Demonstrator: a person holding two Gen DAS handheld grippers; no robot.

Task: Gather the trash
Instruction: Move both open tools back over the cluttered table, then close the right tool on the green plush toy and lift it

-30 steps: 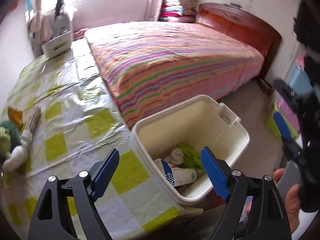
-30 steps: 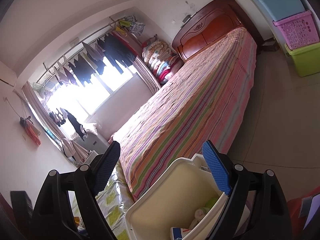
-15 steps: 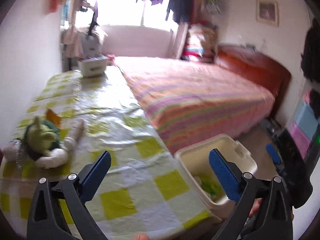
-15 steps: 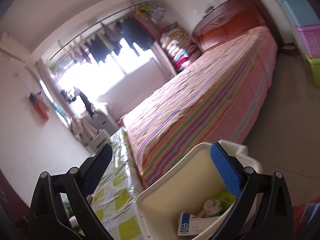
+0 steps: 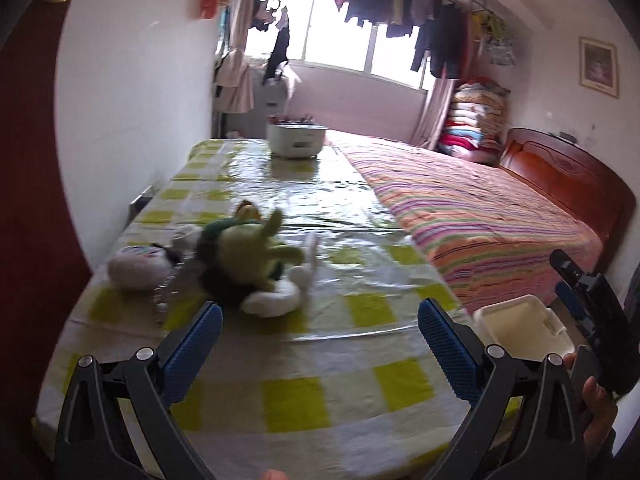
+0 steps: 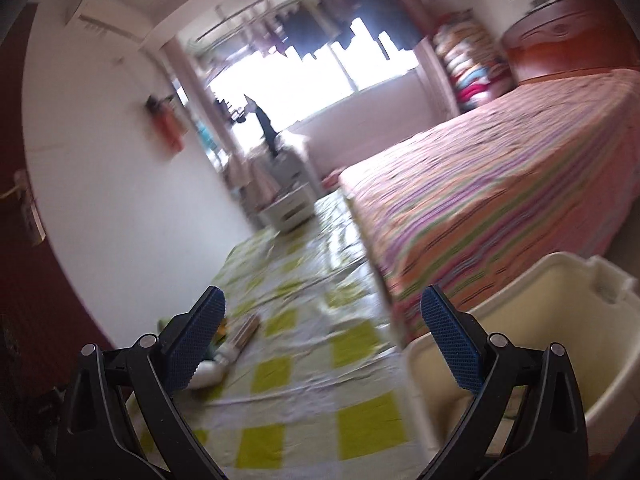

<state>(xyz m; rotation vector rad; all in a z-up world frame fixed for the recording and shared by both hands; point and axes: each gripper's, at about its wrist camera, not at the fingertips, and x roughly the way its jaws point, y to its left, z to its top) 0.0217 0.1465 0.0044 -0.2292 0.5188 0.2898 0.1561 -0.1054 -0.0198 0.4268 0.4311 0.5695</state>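
My left gripper [image 5: 320, 344] is open and empty above the near edge of the table with the yellow-checked cloth [image 5: 304, 392]. A cream trash bin [image 5: 520, 330] stands off the table's right corner; it also shows in the right wrist view [image 6: 556, 320]. My right gripper [image 6: 322, 344] is open and empty, just left of the bin, and shows at the right edge of the left wrist view [image 5: 576, 292]. A white crumpled wad [image 5: 276, 300] lies beside a green plush toy [image 5: 248, 252] on the table.
A white-and-pink round object [image 5: 136, 266] lies left of the toy. A white container [image 5: 296, 140] stands at the table's far end. A bed with a striped cover [image 5: 480, 216] runs along the table's right side. The right wrist view is blurred.
Both grippers have swung left and up, away from the bin's inside and toward the table. The plush toy now sits mid-view for the left gripper. Both stay open.
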